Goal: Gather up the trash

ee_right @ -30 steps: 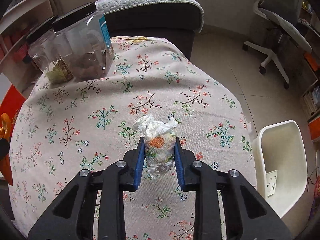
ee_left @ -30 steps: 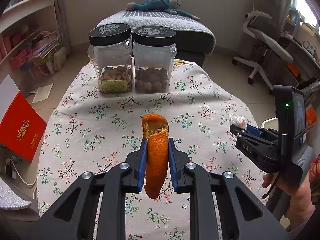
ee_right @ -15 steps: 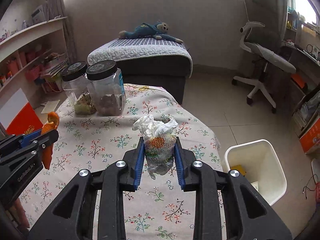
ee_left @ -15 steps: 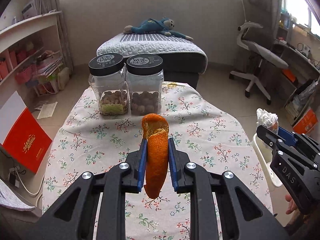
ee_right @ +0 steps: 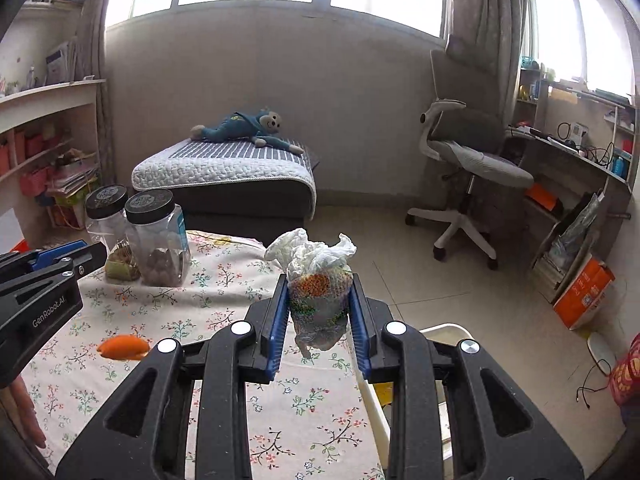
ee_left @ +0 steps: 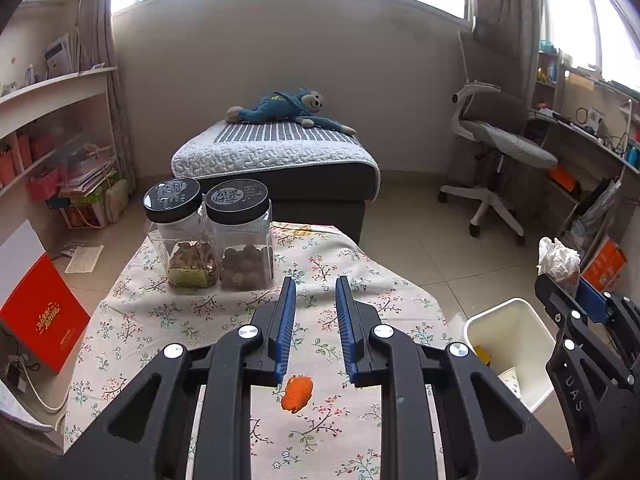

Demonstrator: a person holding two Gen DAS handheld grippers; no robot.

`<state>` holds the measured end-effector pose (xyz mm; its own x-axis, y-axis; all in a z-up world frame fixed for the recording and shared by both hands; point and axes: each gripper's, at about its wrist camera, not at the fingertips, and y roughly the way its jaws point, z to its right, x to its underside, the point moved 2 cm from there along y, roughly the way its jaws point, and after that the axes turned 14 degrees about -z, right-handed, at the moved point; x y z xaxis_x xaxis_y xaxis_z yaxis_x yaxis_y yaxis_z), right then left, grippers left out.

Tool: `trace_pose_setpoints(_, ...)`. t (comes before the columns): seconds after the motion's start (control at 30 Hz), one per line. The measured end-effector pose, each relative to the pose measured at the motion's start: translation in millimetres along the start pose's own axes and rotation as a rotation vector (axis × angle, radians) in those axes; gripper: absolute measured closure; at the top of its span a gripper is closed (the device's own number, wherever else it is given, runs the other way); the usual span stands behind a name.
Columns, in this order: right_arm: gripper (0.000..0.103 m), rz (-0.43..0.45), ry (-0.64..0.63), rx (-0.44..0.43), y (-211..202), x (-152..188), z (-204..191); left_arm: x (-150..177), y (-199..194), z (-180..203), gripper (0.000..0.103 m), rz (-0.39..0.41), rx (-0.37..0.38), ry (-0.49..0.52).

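My left tool (ee_left: 315, 284) has its two blue pads a little way apart and nothing is between them; the orange peel (ee_left: 297, 393) is loose, low down under the tool, over the flowery cloth of the worktop (ee_left: 160, 312); it looks a bit blurry in the right view and I cannot tell if it lies on the cloth. My right tool (ee_right: 320, 278) is clamped on a small clear bag of scraps (ee_right: 318, 304); a crumpled white tissue (ee_right: 310, 248) sticks out of the bag's top, and I see orange and green bits inside. That tool is up in the air near the right edge of the worktop; the white bin (ee_left: 524, 344) stands on the floor just beside that edge, with some small bits in the bottom. At the far end of the worktop two clear jars with black lids (ee_left: 208, 236) stand side by side, touching; both hold brown snacks.
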<state>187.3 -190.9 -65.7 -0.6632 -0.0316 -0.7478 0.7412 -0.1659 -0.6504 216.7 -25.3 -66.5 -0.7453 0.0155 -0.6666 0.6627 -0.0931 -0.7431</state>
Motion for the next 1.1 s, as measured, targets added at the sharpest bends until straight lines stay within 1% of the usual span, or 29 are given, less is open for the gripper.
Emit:
trace_pose_setpoints(0.1,0.076,0.003,0.037,0.035,3,-1,21,-1,2,24,0.081,0.025,0.006,0.037)
trace_pose_setpoints(0.27,0.076,-0.029,0.093,0.091,18,3,60,-4,14,50,0.081,0.012,0.038,0.076)
trace_pose_setpoints(0.3,0.076,-0.040,0.106,0.092,20,4,67,-6,18,52,0.081,-0.006,0.050,0.091)
trace_pose_setpoints(0.37,0.076,-0.065,0.130,0.074,25,6,77,-8,30,51,0.080,-0.080,0.040,0.120)
trace_pose_setpoints(0.4,0.076,-0.080,0.139,0.057,28,7,78,-5,41,47,0.080,-0.133,0.025,0.122)
trace_pose_setpoints(0.43,0.076,-0.097,0.144,0.038,30,7,78,-2,54,41,0.080,-0.203,0.019,0.112)
trace_pose_setpoints(0.47,0.076,-0.109,0.148,0.017,31,8,77,4,70,33,0.080,-0.291,0.020,0.095)
trace_pose_setpoints(0.53,0.076,-0.133,0.156,-0.039,34,9,70,26,106,19,0.080,-0.494,0.023,0.059)
trace_pose_setpoints(0.57,0.076,-0.145,0.162,-0.069,34,9,66,40,122,12,0.080,-0.575,0.031,0.034)
trace_pose_setpoints(0.6,0.076,-0.152,0.164,-0.090,34,9,62,55,136,7,0.080,-0.639,0.041,0.016)
trace_pose_setpoints(0.63,0.076,-0.153,0.162,-0.102,33,9,58,67,148,5,0.080,-0.686,0.036,0.006)
trace_pose_setpoints(0.67,0.076,-0.152,0.157,-0.105,33,9,54,78,155,5,0.080,-0.714,0.028,-0.004)
trace_pose_setpoints(0.73,0.076,-0.148,0.149,-0.114,30,11,49,89,163,5,0.080,-0.740,0.041,-0.028)
trace_pose_setpoints(0.83,0.076,-0.154,0.142,-0.126,29,13,46,92,166,5,0.080,-0.731,0.000,-0.038)
trace_pose_setpoints(0.93,0.076,-0.160,0.139,-0.126,30,13,45,97,168,0,0.080,-0.747,-0.031,-0.047)
trace_pose_setpoints(0.97,0.076,-0.161,0.139,-0.126,30,13,44,99,168,-4,0.078,-0.757,-0.020,-0.059)
trace_pose_setpoints(1.03,0.076,-0.161,0.138,-0.127,31,12,43,103,168,-9,0.078,-0.768,0.002,-0.076)
trace_pose_setpoints(1.1,0.076,-0.161,0.134,-0.129,31,11,40,108,166,-12,0.078,-0.772,0.010,-0.070)
